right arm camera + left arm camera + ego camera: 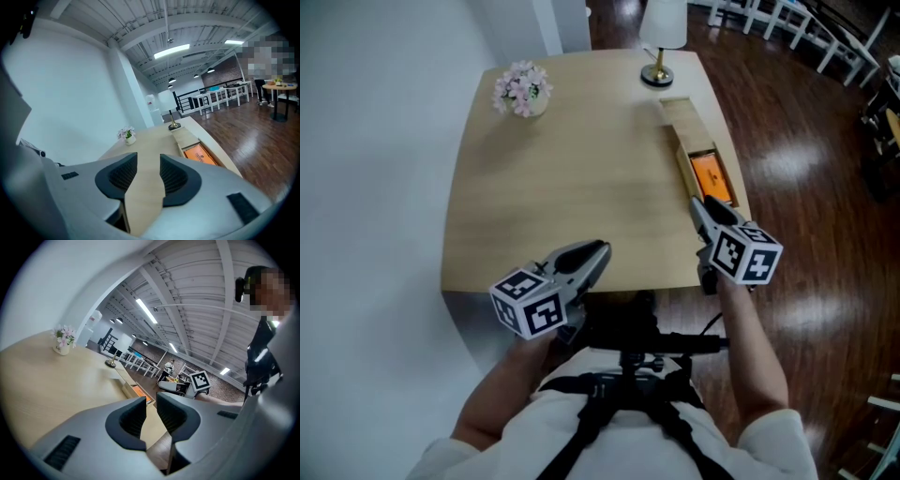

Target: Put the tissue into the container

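- The left gripper (598,251) hangs over the near edge of the table (562,187). Its jaws are released with a narrow gap and nothing between them. Its marker cube covers most of the hand.
- The right gripper (698,204) also has parted, empty jaws. It hides the near end of the long wooden container (683,169).
- An orange pack (712,175), apparently the tissue, lies in the container's open part; its print is too small to read.
- A lid (686,122) covers the container's far half.
- Farthest stand a flower pot (523,91) and a lamp (661,33), which is cut off at the top.
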Demonstrator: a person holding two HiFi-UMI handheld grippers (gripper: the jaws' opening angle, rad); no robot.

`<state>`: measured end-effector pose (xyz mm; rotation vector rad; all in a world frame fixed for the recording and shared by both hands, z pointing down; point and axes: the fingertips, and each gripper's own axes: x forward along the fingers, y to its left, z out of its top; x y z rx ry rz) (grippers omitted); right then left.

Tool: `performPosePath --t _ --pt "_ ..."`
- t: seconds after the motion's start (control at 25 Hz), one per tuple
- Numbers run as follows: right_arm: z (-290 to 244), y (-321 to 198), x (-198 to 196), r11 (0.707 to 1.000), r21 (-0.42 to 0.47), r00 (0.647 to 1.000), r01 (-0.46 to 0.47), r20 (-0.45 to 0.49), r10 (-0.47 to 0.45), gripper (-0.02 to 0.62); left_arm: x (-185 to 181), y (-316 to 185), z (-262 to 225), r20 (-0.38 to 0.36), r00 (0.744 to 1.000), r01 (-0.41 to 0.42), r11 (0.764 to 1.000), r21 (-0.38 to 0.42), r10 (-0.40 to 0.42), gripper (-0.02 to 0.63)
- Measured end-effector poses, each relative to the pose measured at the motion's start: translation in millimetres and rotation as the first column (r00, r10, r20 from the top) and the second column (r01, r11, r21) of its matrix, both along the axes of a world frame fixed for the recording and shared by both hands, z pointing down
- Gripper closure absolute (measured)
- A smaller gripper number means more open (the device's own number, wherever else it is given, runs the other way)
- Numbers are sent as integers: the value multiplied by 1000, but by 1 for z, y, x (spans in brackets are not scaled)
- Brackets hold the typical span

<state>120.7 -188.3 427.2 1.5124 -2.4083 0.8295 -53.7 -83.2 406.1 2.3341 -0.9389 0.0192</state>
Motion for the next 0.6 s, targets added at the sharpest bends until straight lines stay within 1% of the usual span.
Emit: performPosePath --t 0.2,0.6 --pt "-4 25 -13 1000 18 1000 17 -14 -17 457 -9 16 -3 -11 1000 11 1000 9 -11 538" --pt "-19 64 -41 999 22 999 32 35 -33 457 -34 39 -7 -27 999 45 999 15 -44 538"
